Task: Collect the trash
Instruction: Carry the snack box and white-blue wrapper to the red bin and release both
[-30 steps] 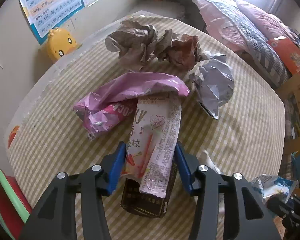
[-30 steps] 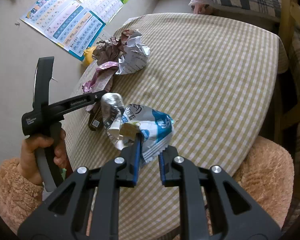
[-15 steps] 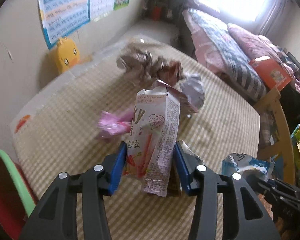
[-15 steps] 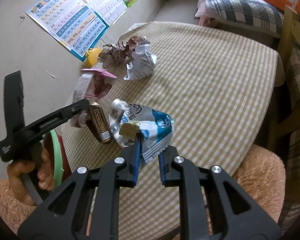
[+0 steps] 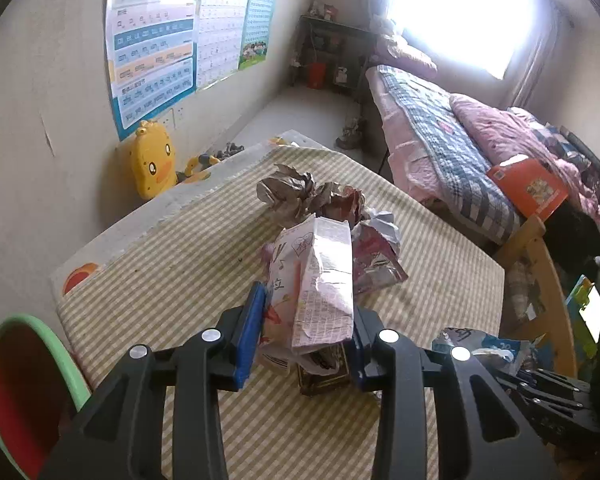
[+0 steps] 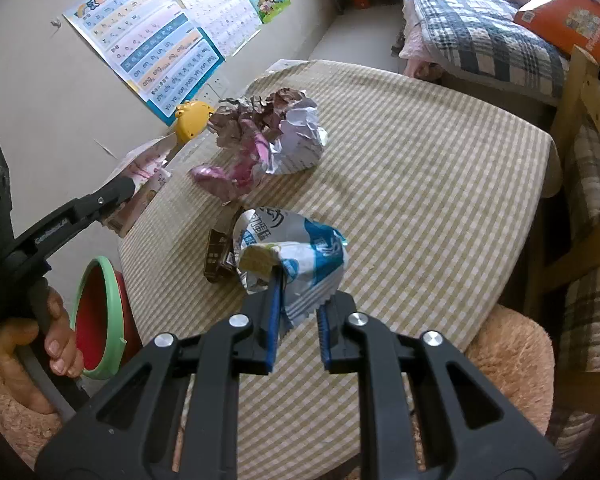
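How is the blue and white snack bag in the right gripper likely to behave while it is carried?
The blue and white snack bag looks crumpled and flattened, so it is probably light and floppy. The right gripper pinches only its lower edge, so the upper part may sag or sway. Its foil lining looks smooth, so it could slip if the pinch loosens.

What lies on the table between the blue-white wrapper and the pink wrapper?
In the right wrist view, a brown box beside the blue-white wrapper; then bare tablecloth up to the pink wrapper.
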{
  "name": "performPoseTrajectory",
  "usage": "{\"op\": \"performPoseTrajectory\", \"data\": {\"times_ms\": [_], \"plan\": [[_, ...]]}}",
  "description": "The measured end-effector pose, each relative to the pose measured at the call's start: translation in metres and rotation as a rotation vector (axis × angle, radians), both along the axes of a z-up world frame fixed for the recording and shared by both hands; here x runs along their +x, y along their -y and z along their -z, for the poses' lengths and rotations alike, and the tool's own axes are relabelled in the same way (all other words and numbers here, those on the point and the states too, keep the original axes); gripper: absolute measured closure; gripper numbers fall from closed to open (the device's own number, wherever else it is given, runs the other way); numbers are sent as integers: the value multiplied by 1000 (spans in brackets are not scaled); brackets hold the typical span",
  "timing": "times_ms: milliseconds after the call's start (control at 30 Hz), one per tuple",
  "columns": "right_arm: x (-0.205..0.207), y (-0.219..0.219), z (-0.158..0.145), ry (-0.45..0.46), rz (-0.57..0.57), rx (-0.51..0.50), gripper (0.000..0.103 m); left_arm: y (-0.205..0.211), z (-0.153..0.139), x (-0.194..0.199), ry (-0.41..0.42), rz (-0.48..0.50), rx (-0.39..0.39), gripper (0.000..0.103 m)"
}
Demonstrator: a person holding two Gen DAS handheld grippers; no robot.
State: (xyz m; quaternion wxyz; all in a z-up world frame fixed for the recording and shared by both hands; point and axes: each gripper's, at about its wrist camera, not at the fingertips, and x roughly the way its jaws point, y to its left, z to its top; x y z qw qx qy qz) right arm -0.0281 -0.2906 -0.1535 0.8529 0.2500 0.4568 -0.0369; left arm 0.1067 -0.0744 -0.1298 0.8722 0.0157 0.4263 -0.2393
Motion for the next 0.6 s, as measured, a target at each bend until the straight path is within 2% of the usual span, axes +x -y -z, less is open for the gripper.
{"op": "performPoseTrajectory", "data": {"times_ms": [367, 600], "plan": [[4, -13, -20, 35, -28, -25, 87, -44, -11, -13, -19, -80, -76, 69], [12, -33, -35, 52, -69, -41, 87, -78, -11, -26, -11, -153, -62, 69]]}}
